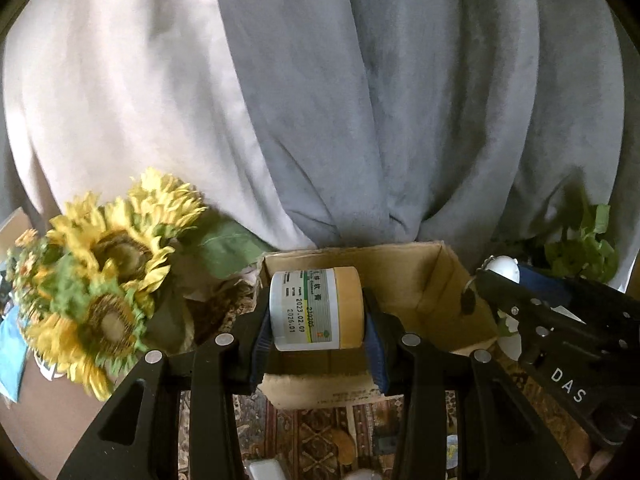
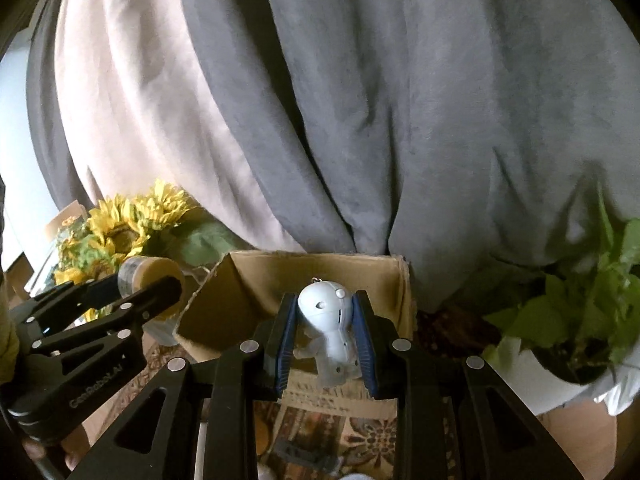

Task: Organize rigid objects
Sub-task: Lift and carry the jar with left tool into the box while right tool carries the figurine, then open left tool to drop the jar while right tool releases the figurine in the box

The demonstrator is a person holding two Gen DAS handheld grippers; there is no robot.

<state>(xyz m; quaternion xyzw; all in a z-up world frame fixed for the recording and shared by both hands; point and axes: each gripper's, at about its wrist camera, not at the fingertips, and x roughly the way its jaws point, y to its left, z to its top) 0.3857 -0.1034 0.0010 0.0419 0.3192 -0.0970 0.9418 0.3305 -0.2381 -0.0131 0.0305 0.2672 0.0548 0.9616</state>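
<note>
My left gripper is shut on a white ointment jar with a tan lid, held sideways over the open cardboard box. My right gripper is shut on a pale blue toy figure with a round head, held over the same box. In the right wrist view the left gripper and its jar show at the left. In the left wrist view the right gripper and the toy's head show at the right.
Grey and pale curtains hang behind the box. A sunflower bunch stands to the left, a potted green plant to the right. A patterned rug lies under the box.
</note>
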